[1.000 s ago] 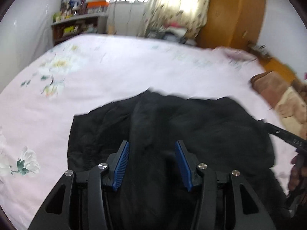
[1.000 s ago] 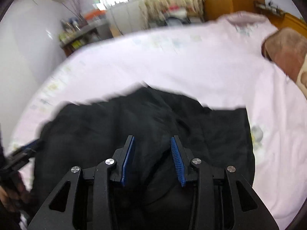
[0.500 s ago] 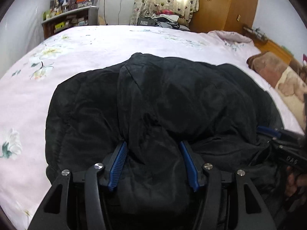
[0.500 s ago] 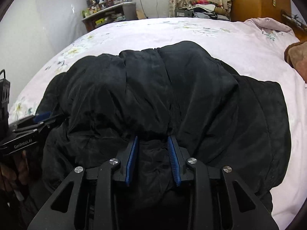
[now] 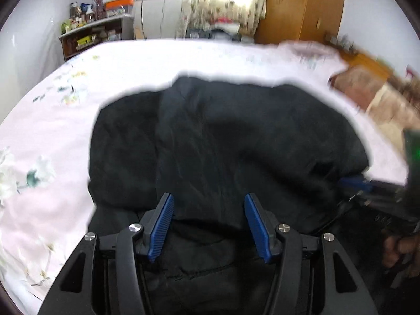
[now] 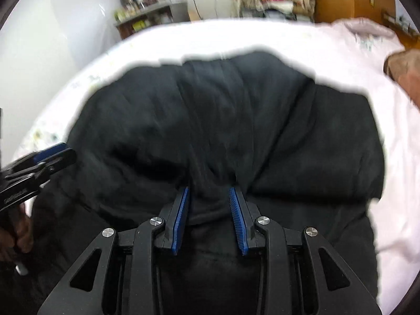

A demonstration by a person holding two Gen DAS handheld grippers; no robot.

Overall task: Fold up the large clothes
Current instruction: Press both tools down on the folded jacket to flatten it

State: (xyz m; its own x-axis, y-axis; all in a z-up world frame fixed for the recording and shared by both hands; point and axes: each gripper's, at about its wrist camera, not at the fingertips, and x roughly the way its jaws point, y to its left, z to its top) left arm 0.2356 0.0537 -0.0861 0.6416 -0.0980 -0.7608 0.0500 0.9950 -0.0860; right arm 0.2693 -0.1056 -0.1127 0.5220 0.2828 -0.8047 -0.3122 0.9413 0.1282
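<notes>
A large black padded jacket [image 5: 223,141] lies bunched on the pink floral bed sheet [image 5: 47,141]; it also fills the right wrist view [image 6: 223,120]. My left gripper [image 5: 208,202] is open over the jacket's near edge, blue pads wide apart with black fabric between them. My right gripper [image 6: 208,193] has its pads closer together, pinching a fold of the jacket. The right gripper shows at the right edge of the left wrist view [image 5: 367,186]. The left gripper shows at the left edge of the right wrist view [image 6: 39,162].
A brown blanket [image 5: 367,97] lies at the bed's right side. A shelf with bottles [image 5: 92,34], a white cabinet [image 5: 157,15], floral curtains and a wooden wardrobe [image 5: 302,5] stand behind the bed. Pink sheet surrounds the jacket.
Both grippers have pulled back and up from the jacket. The left jaws have opened wider and let the fabric go. The views are blurred with motion.
</notes>
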